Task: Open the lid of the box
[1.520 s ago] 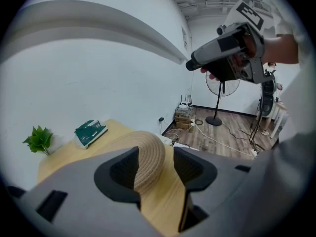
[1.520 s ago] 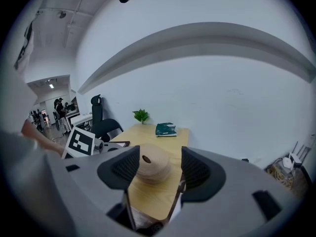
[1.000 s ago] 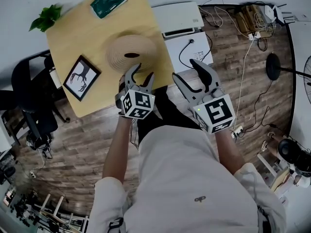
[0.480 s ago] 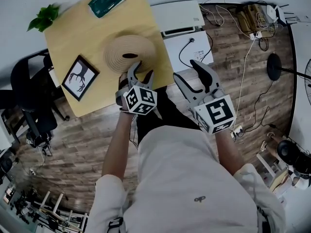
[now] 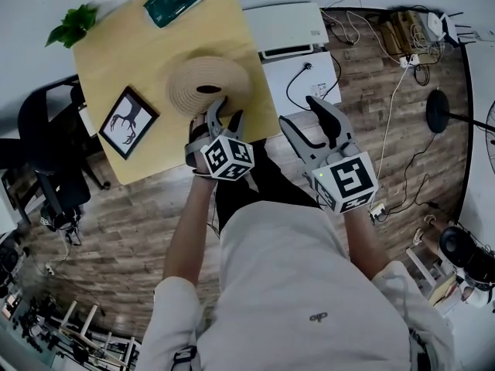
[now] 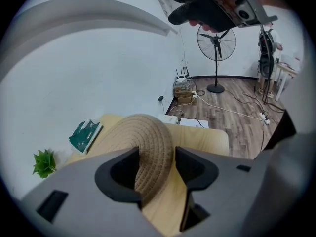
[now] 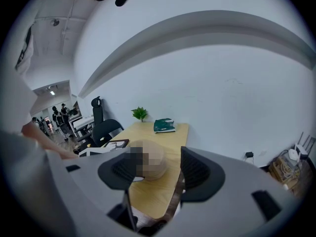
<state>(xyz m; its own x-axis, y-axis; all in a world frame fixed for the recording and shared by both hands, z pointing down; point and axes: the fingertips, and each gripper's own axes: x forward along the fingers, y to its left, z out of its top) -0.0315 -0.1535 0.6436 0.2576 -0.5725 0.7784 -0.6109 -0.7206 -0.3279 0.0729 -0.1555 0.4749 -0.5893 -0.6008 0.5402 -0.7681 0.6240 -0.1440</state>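
Observation:
A round woven straw box (image 5: 207, 83) with a domed lid stands on the pale wooden table (image 5: 124, 60), near its front right side. My left gripper (image 5: 225, 114) hangs just in front of the box, pointing down at its near rim. Its jaws are open and have just been opening wider. In the left gripper view the box's rim (image 6: 148, 147) shows between the left gripper (image 6: 155, 168) jaws, and the pads do not press on it. My right gripper (image 5: 299, 113) is open and empty, off the table's right edge. In the right gripper view the box (image 7: 159, 158) lies ahead of that gripper (image 7: 155, 171).
A framed picture (image 5: 130, 122), a green book (image 5: 173, 1) and a small plant (image 5: 73, 25) share the table. White boxes (image 5: 283, 28) with a cable lie on the floor to the right. A black chair (image 5: 42, 141) stands at the left, a fan base (image 5: 438, 107) far right.
The left gripper has sunk a little toward the box's near rim and rolled, so its marker cube shows another face. The right gripper has kept still.

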